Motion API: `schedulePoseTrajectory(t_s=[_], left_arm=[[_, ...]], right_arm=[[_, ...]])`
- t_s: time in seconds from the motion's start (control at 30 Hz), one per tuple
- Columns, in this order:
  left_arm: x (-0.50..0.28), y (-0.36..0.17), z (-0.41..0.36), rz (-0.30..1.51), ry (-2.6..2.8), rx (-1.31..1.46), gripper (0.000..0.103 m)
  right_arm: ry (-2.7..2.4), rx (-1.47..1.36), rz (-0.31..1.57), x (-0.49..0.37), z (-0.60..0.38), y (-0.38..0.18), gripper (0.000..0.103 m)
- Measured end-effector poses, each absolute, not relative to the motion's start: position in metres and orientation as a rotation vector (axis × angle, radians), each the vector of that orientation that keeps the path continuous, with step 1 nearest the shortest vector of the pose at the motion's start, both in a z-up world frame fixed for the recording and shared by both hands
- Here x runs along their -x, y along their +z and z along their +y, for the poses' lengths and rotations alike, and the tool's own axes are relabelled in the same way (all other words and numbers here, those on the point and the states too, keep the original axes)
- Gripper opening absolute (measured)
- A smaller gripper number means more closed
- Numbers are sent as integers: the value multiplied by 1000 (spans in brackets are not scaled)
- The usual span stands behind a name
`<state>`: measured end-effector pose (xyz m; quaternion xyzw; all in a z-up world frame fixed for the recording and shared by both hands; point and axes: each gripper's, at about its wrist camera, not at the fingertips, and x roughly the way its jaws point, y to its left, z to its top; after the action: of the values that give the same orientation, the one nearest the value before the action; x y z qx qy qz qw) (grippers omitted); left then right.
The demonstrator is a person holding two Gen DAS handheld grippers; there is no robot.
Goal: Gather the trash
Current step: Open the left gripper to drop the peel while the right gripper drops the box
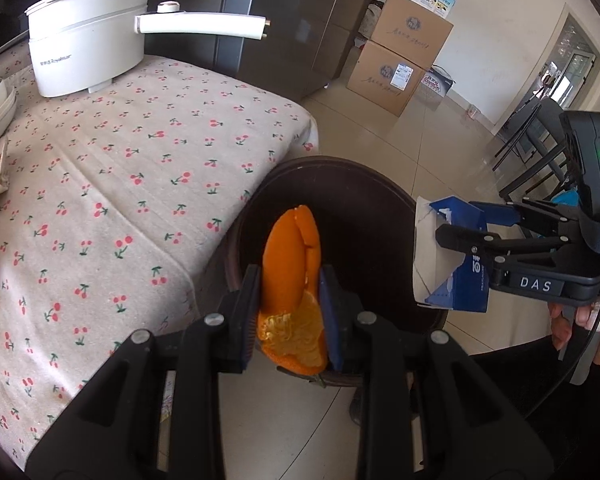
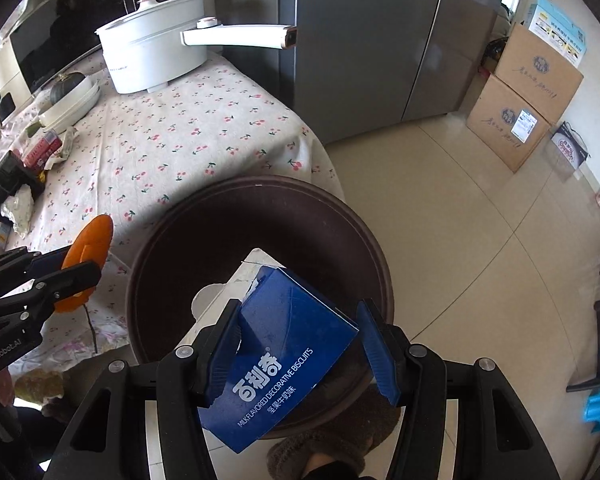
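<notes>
The table (image 1: 100, 184) is the largest thing here, covered with a cherry-print cloth; it stands on the left, and its corner comes just beside the bin, probably so that trash can be carried over the edge with a short move. On its far end stands a white electric pot (image 1: 88, 36) with a long handle, well apart from the work; it is no trash and I judge it will be left alone. Some wrappers (image 2: 20, 208) lie at the table's near left side, so part of the collecting is not yet done.

The dark brown round trash bin (image 2: 260, 216) stands on the tiled floor below both tools; its mouth is open upward, which is why both tools are held above it.

The right gripper (image 2: 296, 344) pinches a blue biscuit box (image 2: 284, 344); its left pad presses the box side, while the right pad seems just beside the box corner, so I cannot tell if that side touches. The box is tilted with its torn open end toward the bin's inside, good for dropping.

The left gripper (image 1: 290, 308) is pressed together on an orange peel (image 1: 290, 264); the peel stands upright between the pads, above the bin's rim nearest the table; a release here may catch the rim, so a little more inward is safer.
</notes>
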<state>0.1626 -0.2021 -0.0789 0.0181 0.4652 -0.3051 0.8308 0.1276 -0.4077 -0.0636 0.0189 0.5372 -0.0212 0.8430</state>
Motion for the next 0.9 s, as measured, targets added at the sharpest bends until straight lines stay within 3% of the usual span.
schedulePoseTrajectory(t_s=[0.23, 0.37, 0.4, 0.77, 0.9], left_arm=[[-168, -87, -222, 963, -646, -73, 34], [-169, -84, -216, 946, -548, -80, 85], [-170, -82, -213, 943, -522, -80, 89], [-167, -67, -175, 960, -429, -89, 99], [-164, -64, -162, 978, -399, -104, 101]], right_arm=[[-84, -60, 1149, -122, -421, -69, 60], [-94, -71, 1153, -121, -426, -70, 60], [-93, -73, 1156, -122, -427, -70, 60], [-69, -51, 1159, -128, -410, -70, 62], [-78, -72, 1159, -133, -405, -68, 82]])
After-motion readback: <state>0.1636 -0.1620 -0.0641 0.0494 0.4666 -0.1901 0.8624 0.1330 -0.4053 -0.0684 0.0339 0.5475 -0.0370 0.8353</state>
